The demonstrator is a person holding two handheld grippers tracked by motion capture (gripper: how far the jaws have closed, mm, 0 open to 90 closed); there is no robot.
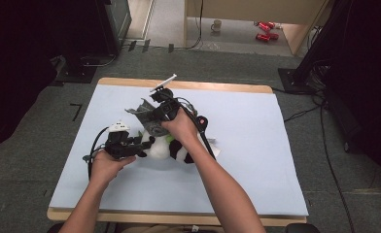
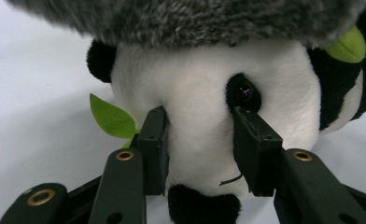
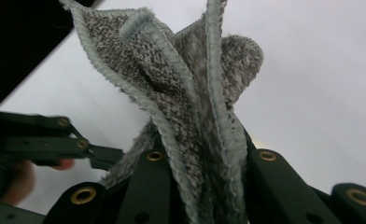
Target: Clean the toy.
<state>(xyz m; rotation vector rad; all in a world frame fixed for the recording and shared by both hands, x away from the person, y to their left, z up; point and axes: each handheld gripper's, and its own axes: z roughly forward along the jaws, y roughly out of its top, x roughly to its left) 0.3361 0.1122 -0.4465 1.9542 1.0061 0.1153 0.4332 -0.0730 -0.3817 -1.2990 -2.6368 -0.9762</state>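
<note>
High view: whole setup, pale blue table cover with a toy panda lying on it left of the middle, a grey fuzzy cloth bunched up just behind it. Both forearms come in from the bottom edge.

Left gripper view: panda's face right up close, black eye patch, black ears, a green felt leaf sticking out beside the head. Grey cloth hangs across the top of the picture, over the panda's head. None of that detail reads from above.

Right gripper view: the cloth's stitched pale hem and folds standing up out of the jaws, and the other gripper's black arm off to the left with a bit of hand behind it.

Left hand: low at the panda's left end, left gripper pointing sideways into the head.

Right hand: reaches over the panda, right gripper aimed away from the person at the cloth.

Left fingers: part open but pressed into the white plush, one pad by the leaf, the other just under the eye. So it's squeezing the panda's head.

Right fingers: pinched tight on a gathered bunch of the cloth, which is lifted up off the cover.
</note>
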